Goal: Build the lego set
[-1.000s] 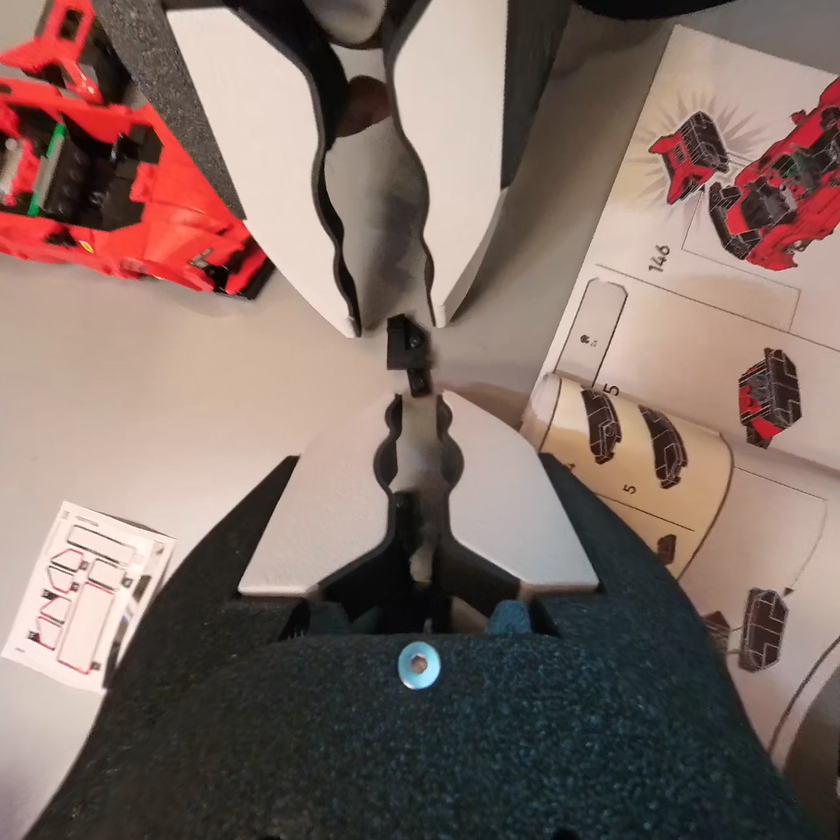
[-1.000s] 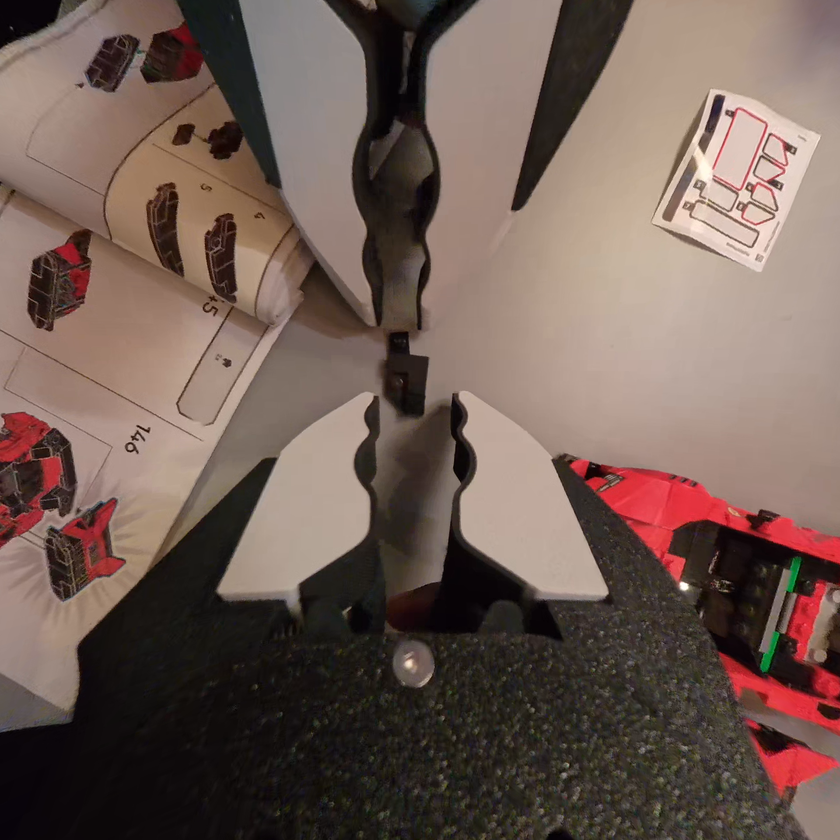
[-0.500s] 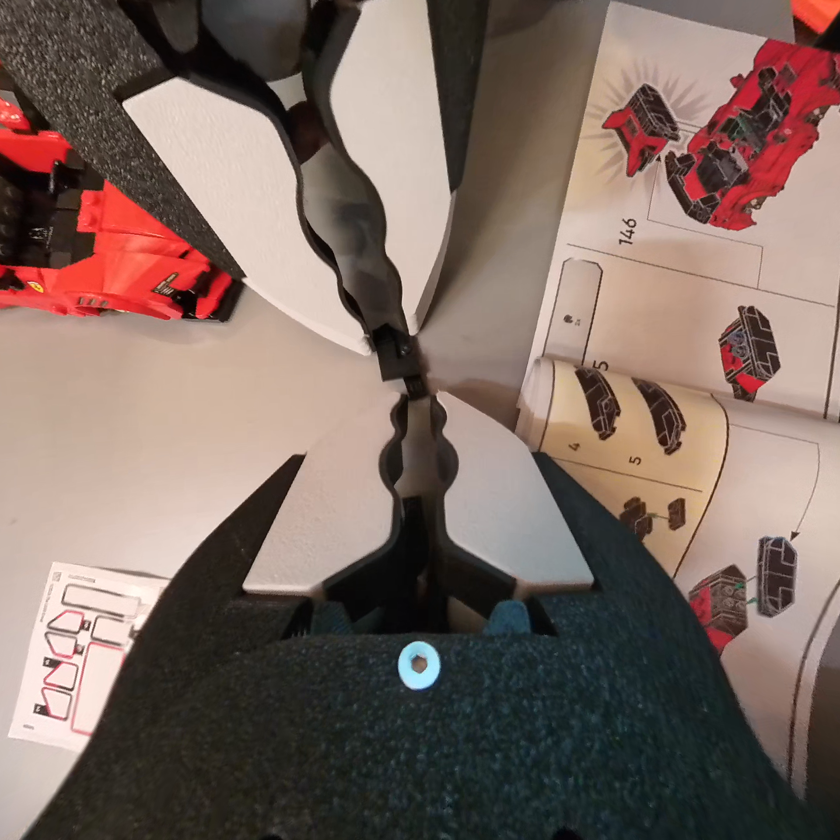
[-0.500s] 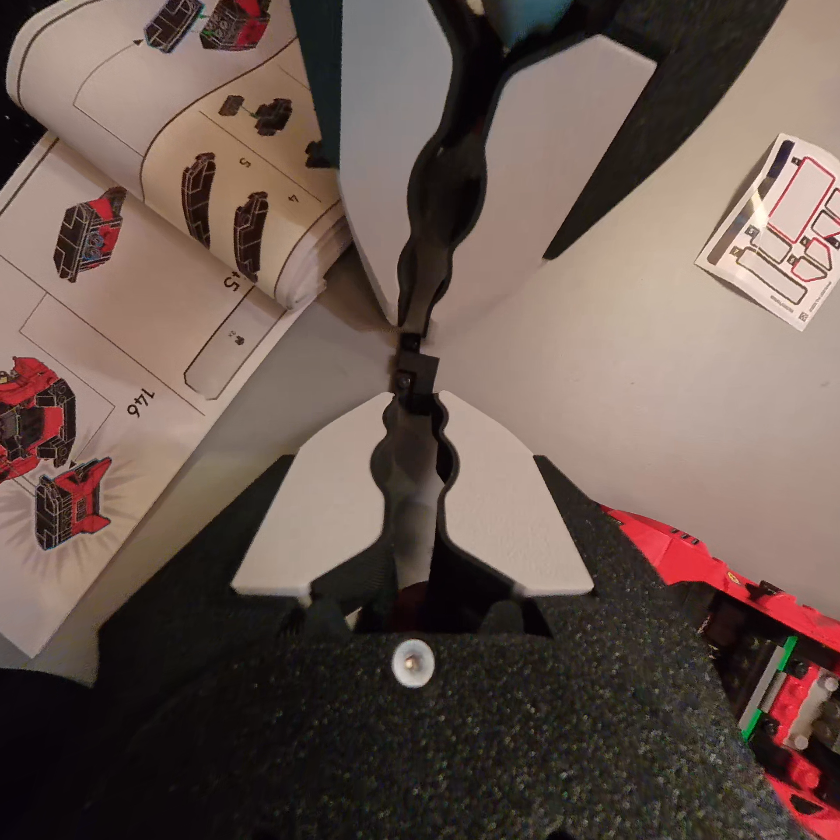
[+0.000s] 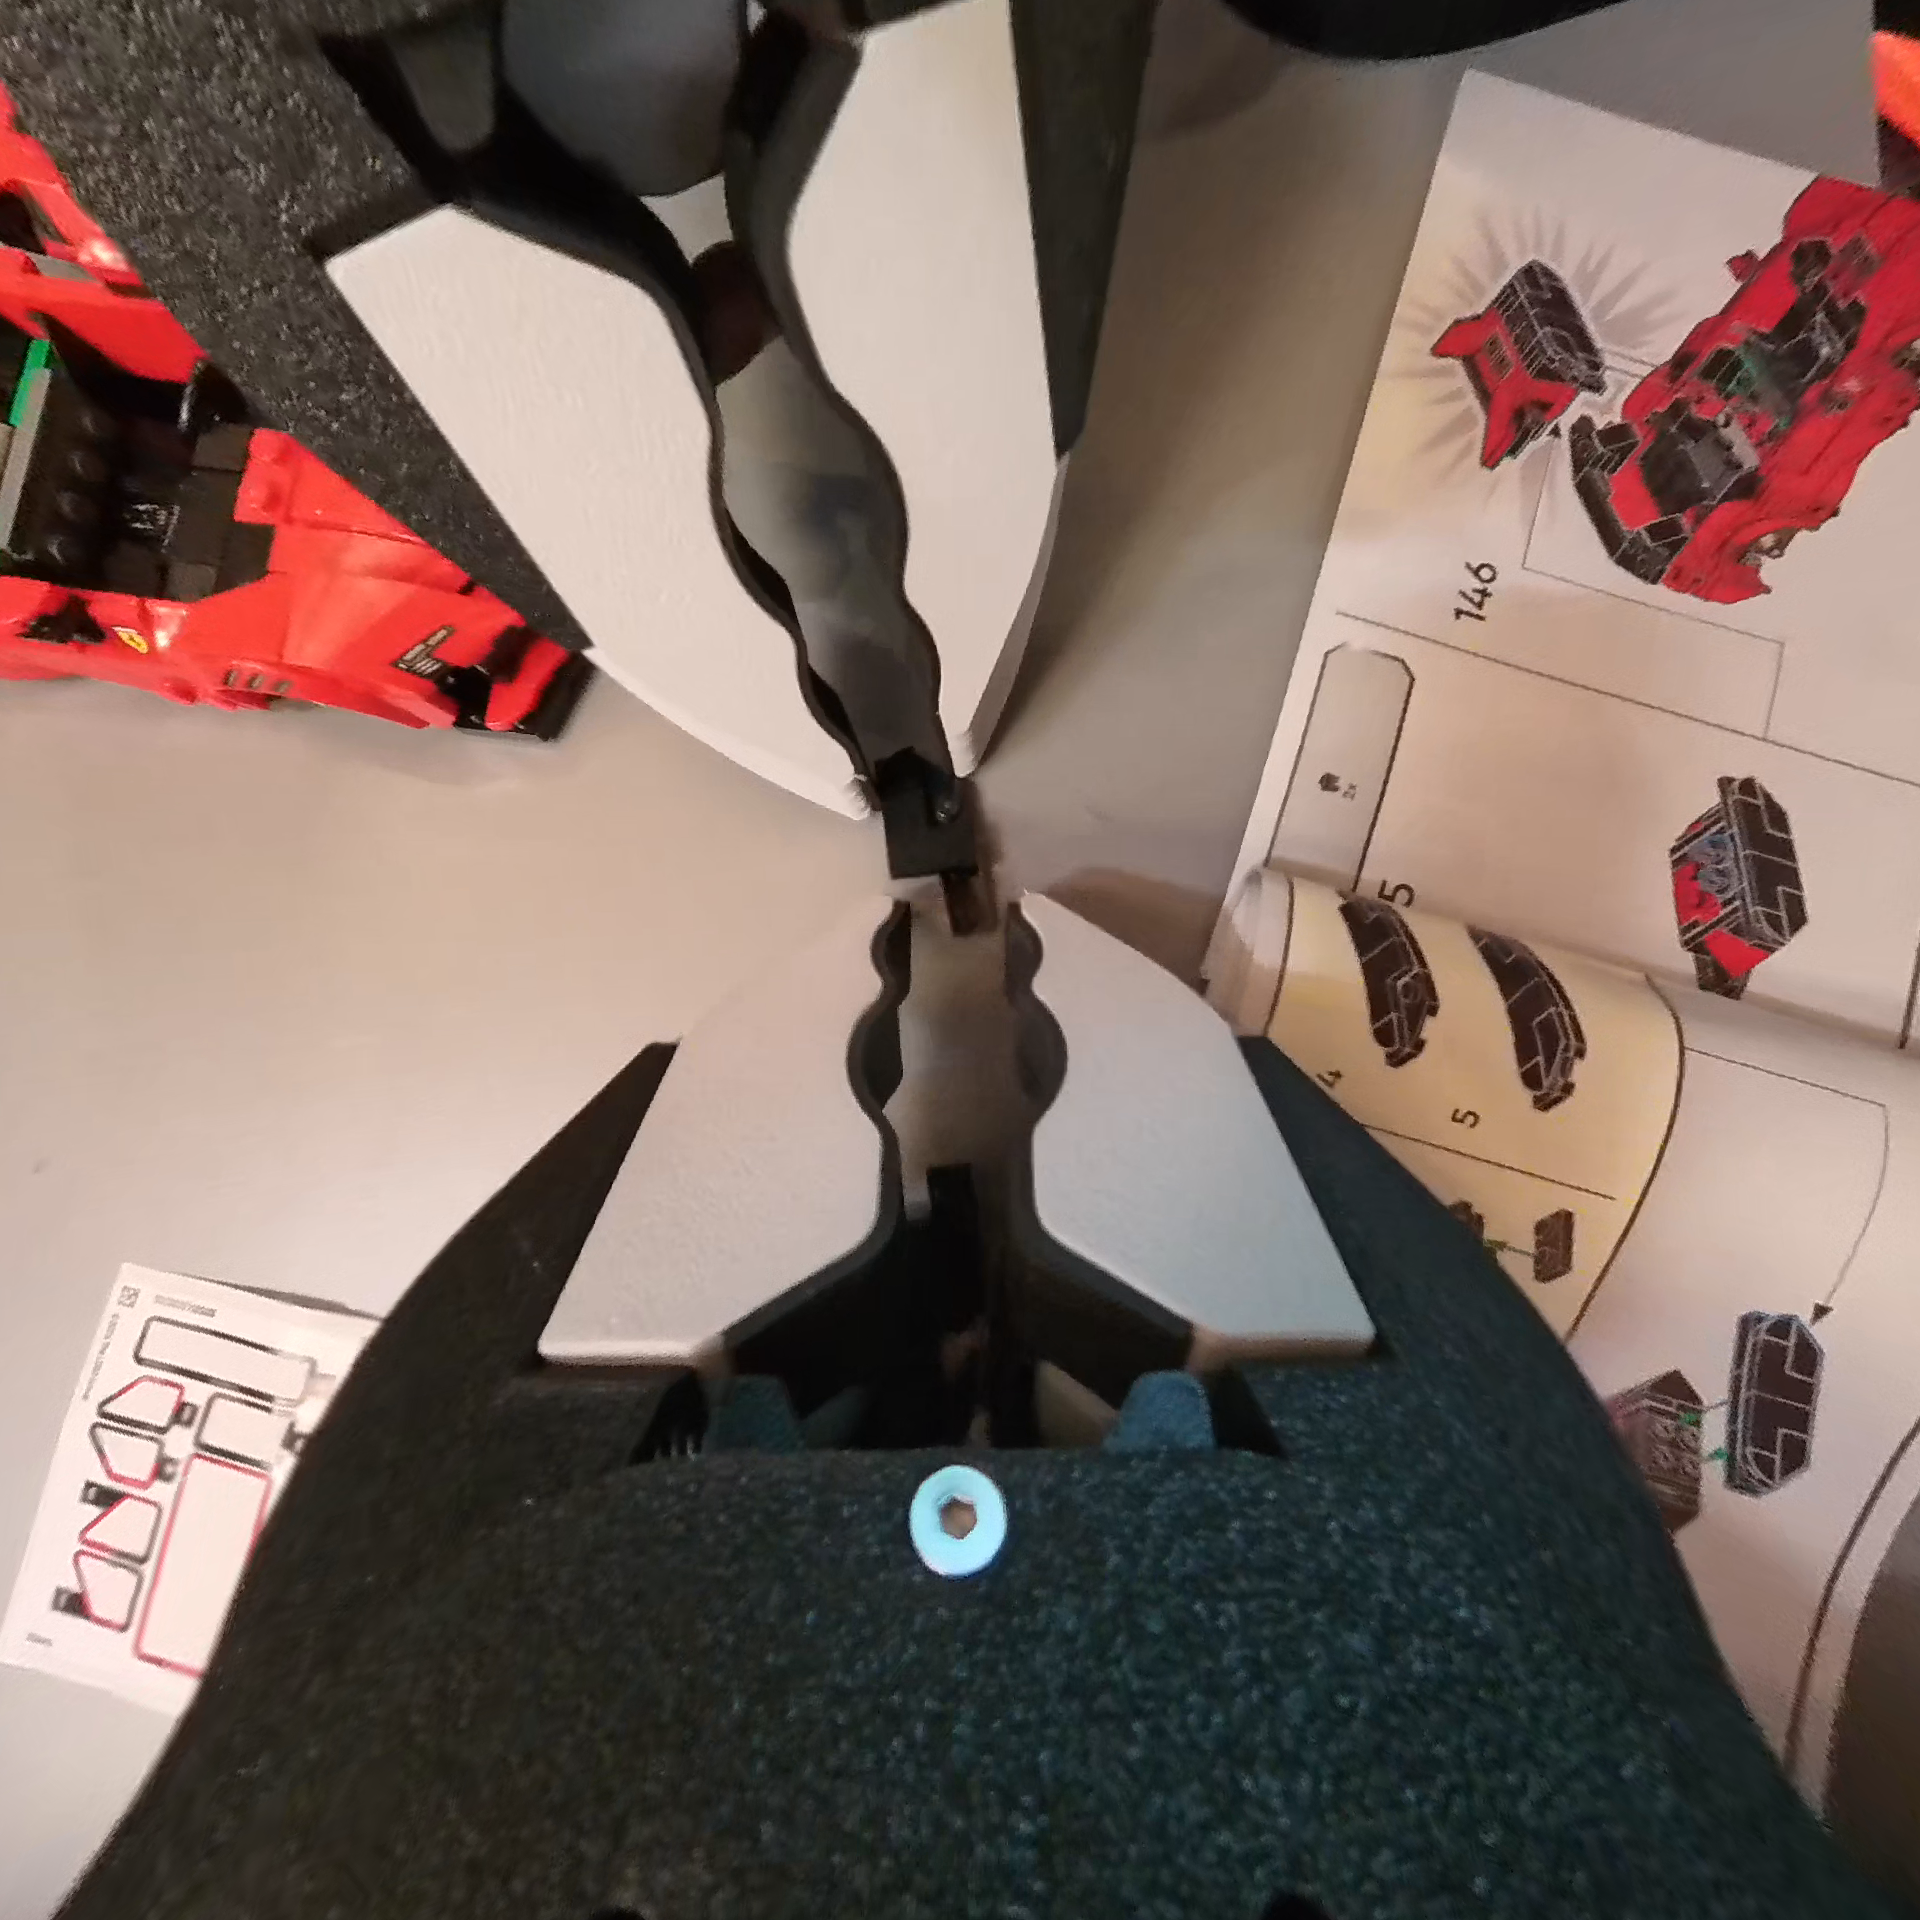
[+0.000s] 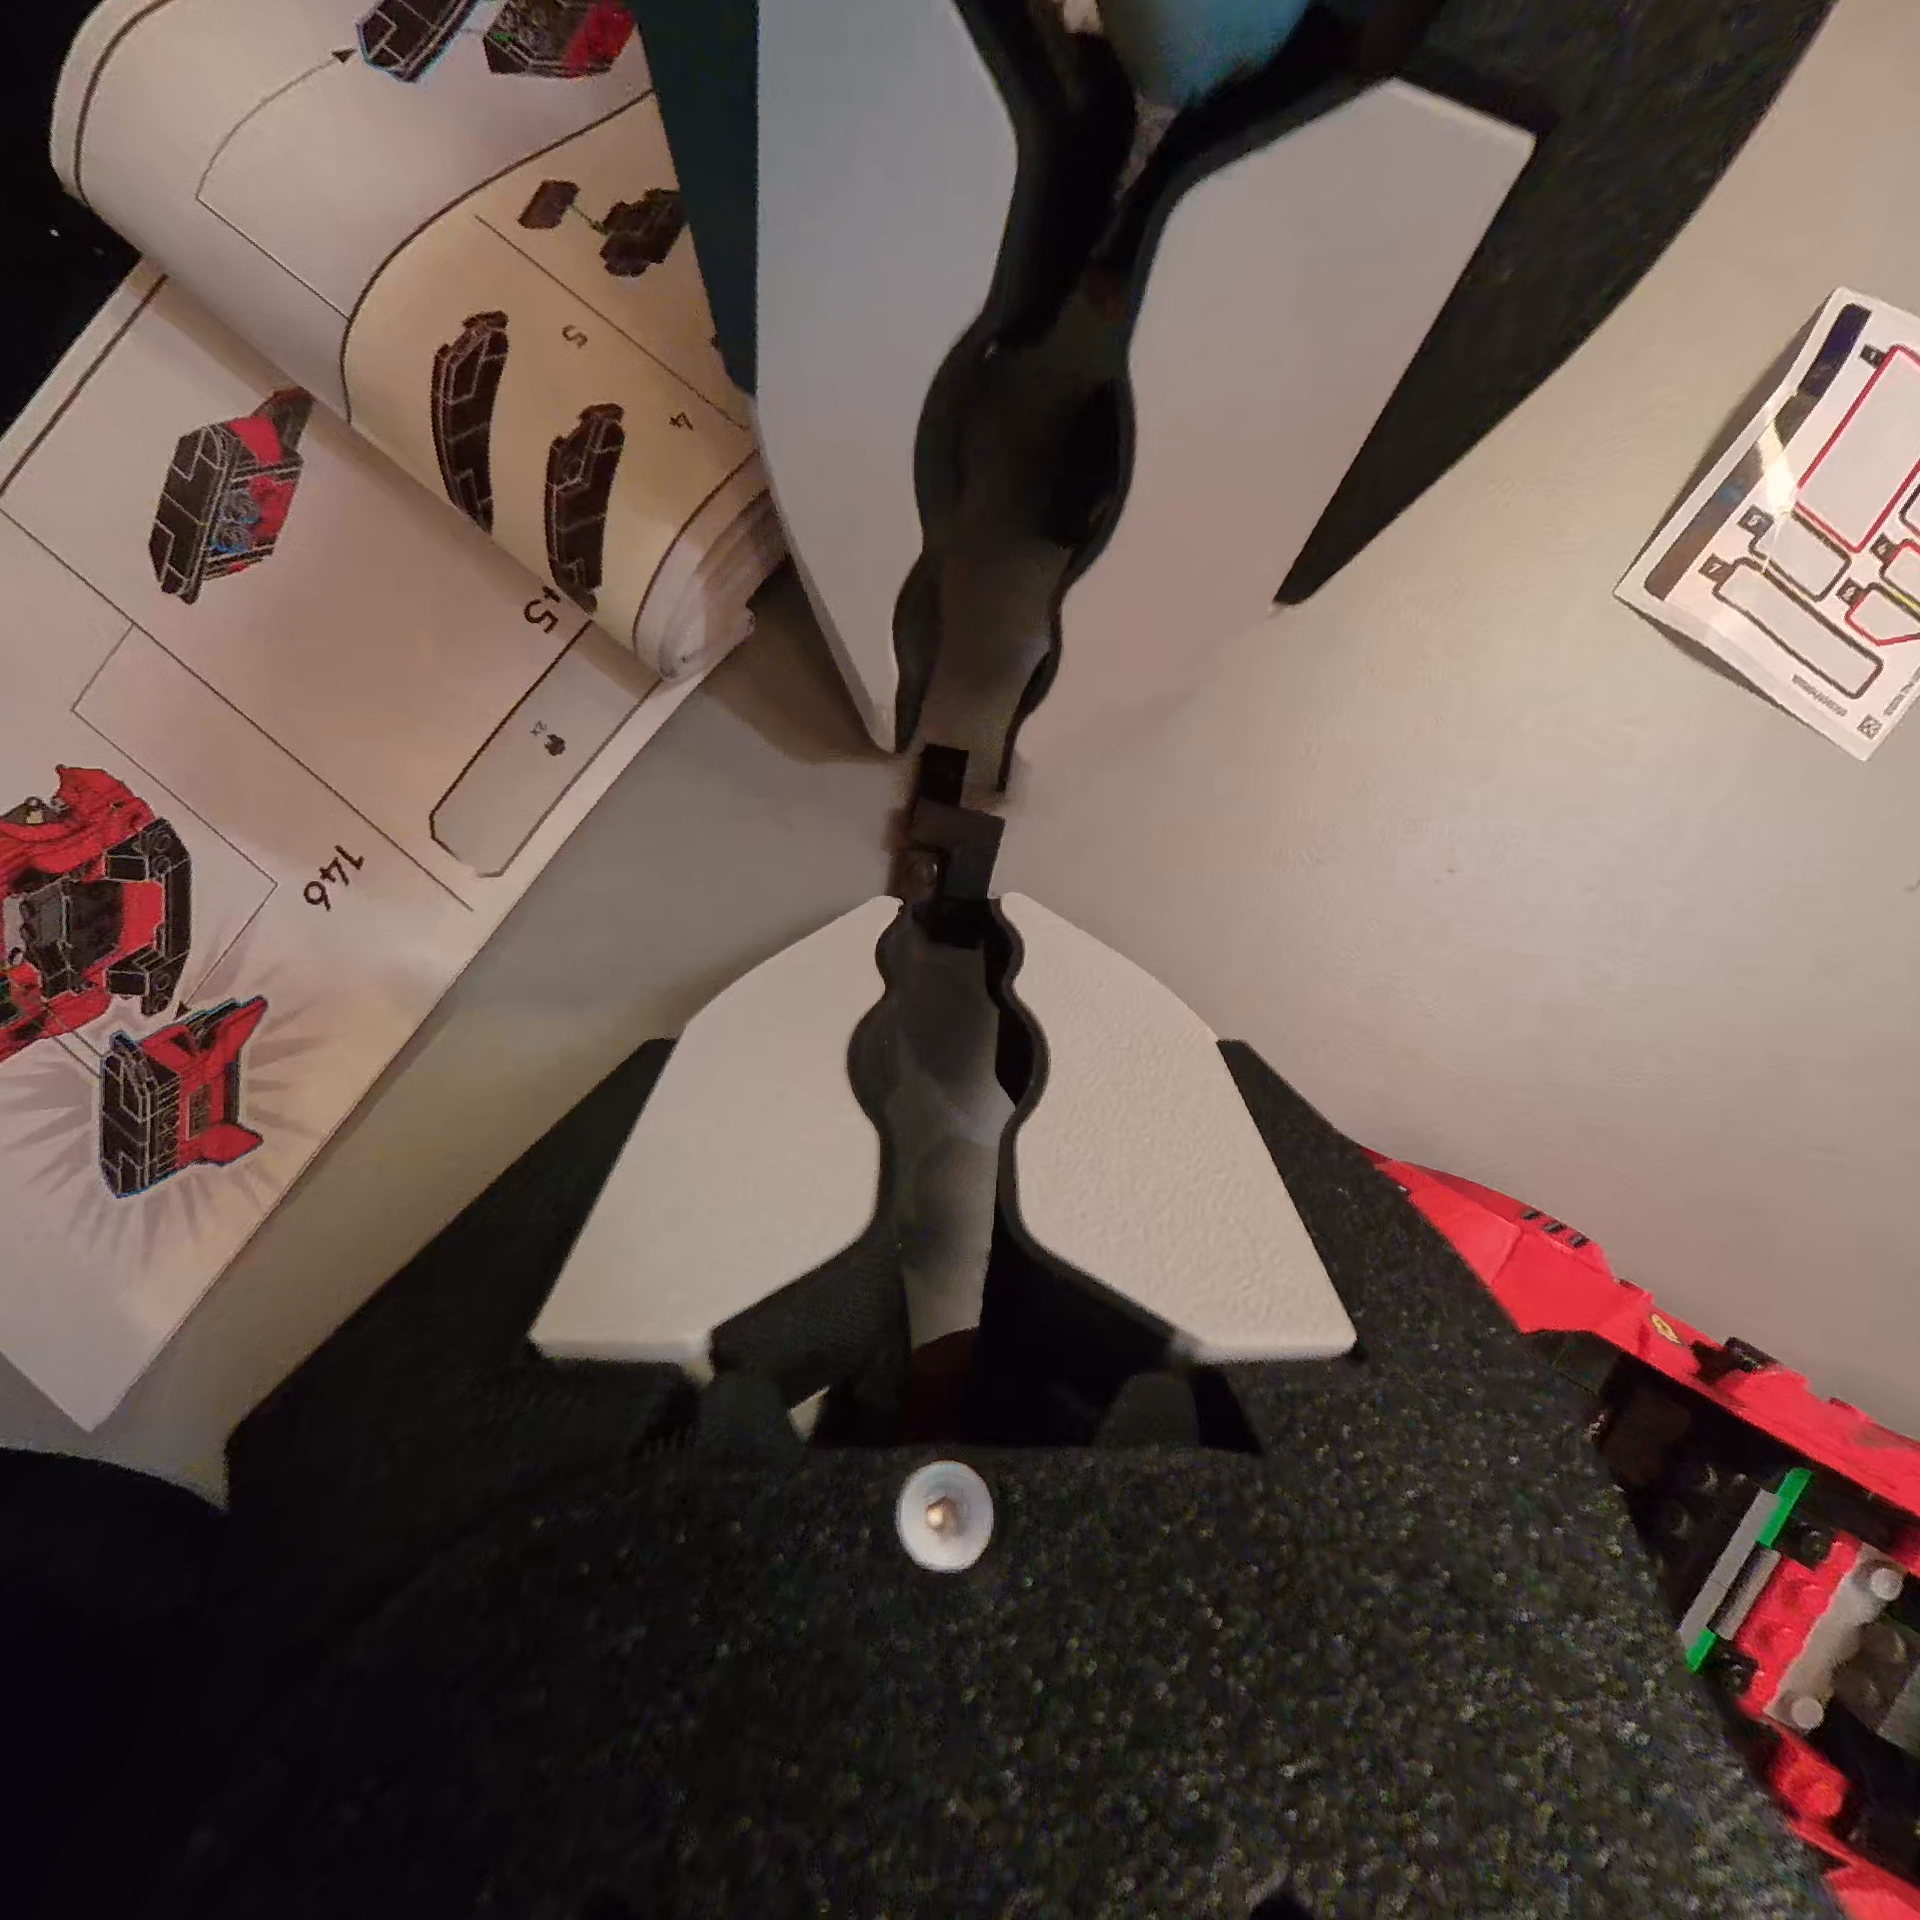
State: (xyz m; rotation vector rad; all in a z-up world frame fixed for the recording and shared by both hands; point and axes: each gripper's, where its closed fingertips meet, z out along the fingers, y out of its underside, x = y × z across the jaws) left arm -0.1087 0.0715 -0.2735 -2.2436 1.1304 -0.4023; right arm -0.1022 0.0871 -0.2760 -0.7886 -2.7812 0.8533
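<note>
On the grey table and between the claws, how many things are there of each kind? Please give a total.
Red lego car: 1
Instruction booklet: 1
Sticker sheet: 1
Small black lego pieces, gripped tip to tip by the left claw and right claw: 2
Total: 5

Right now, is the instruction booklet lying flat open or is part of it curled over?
Partly curled: the instruction booklet lies open on the table, with pages rolled over into a tube.
</note>
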